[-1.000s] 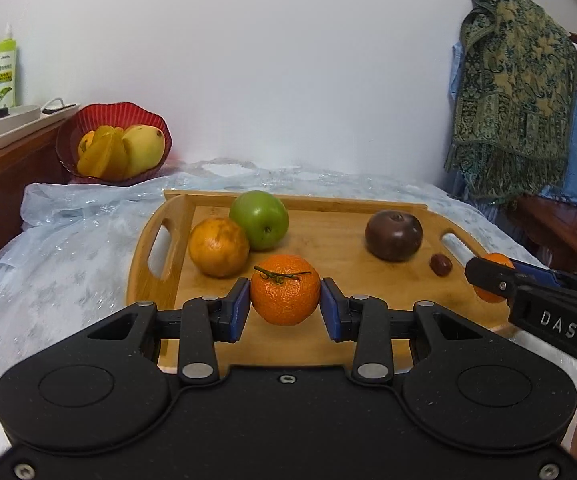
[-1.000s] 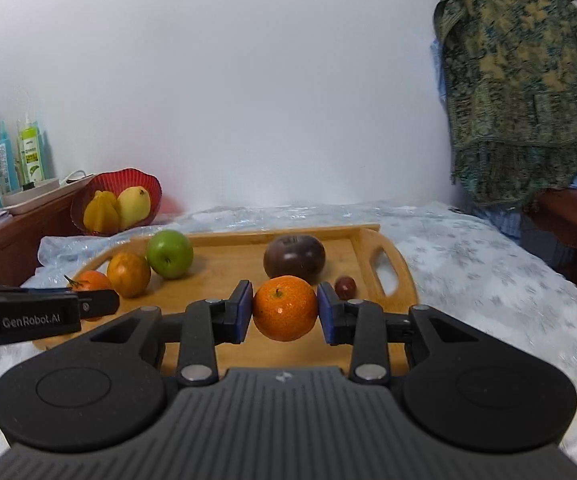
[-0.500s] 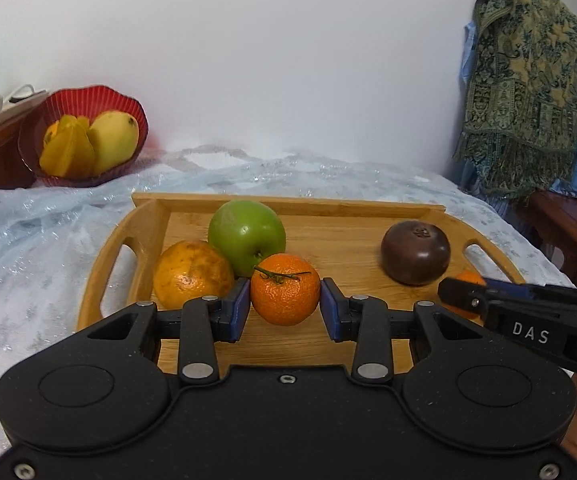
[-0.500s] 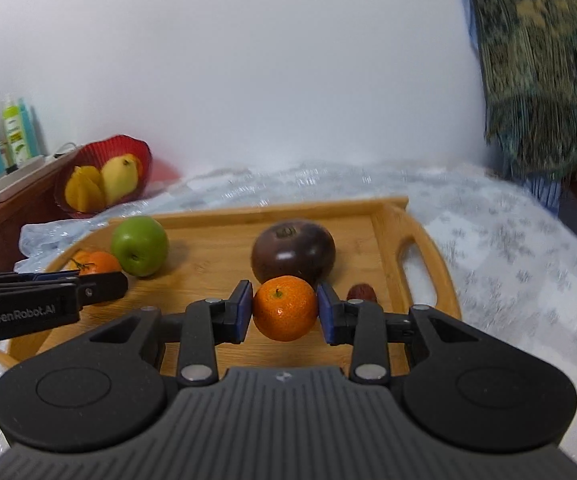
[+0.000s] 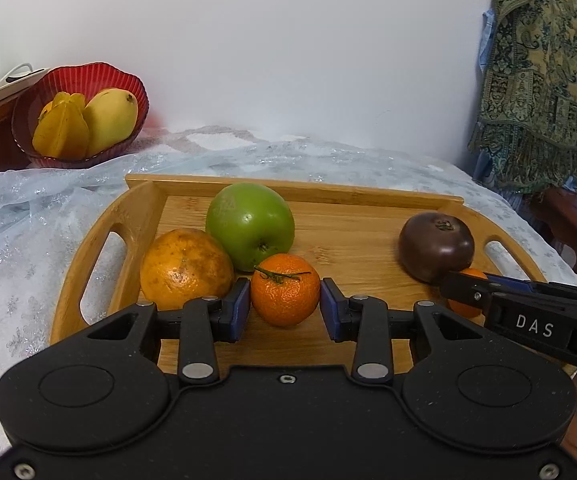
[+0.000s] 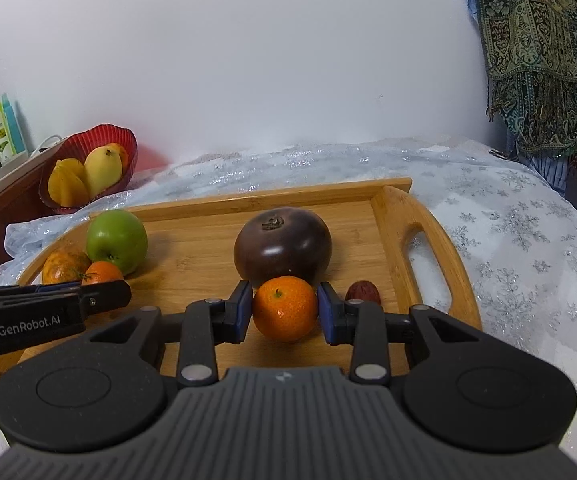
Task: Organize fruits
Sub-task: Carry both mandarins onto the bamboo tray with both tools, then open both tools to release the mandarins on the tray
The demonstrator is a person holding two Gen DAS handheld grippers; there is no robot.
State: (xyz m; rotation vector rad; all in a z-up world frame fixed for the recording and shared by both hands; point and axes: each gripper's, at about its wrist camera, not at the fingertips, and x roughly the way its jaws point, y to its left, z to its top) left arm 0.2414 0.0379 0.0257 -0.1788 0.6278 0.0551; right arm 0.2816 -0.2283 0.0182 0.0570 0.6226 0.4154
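My left gripper (image 5: pixel 285 307) has its jaws closed part-way onto a stemmed mandarin (image 5: pixel 285 289), blue pads pressing both sides of it. It hangs low over the near half of the wooden tray (image 5: pixel 368 236), just beside a mottled orange (image 5: pixel 186 266) and a green apple (image 5: pixel 249 226) that sit together toward the tray's left handle. Whether my mandarin touches the tray floor I cannot tell.

My right gripper (image 6: pixel 284 309) is likewise clamped, jaws part-way shut, on a smooth mandarin (image 6: pixel 285 307). That one is held just in front of a dark purple fruit (image 6: pixel 283 246) near the tray's right handle, with a small wrinkled red date (image 6: pixel 362 291) lying beside my right pad, toward the handle.

The tray rests on a bed covered with a pale, glittery snowflake cloth (image 6: pixel 508 232). Beyond the tray's far left corner, on a wooden ledge, a red bowl (image 5: pixel 78 80) holds a mango (image 5: pixel 110 120) and a starfruit (image 5: pixel 62 130). A patterned green shawl (image 5: pixel 540 72) hangs on the right.
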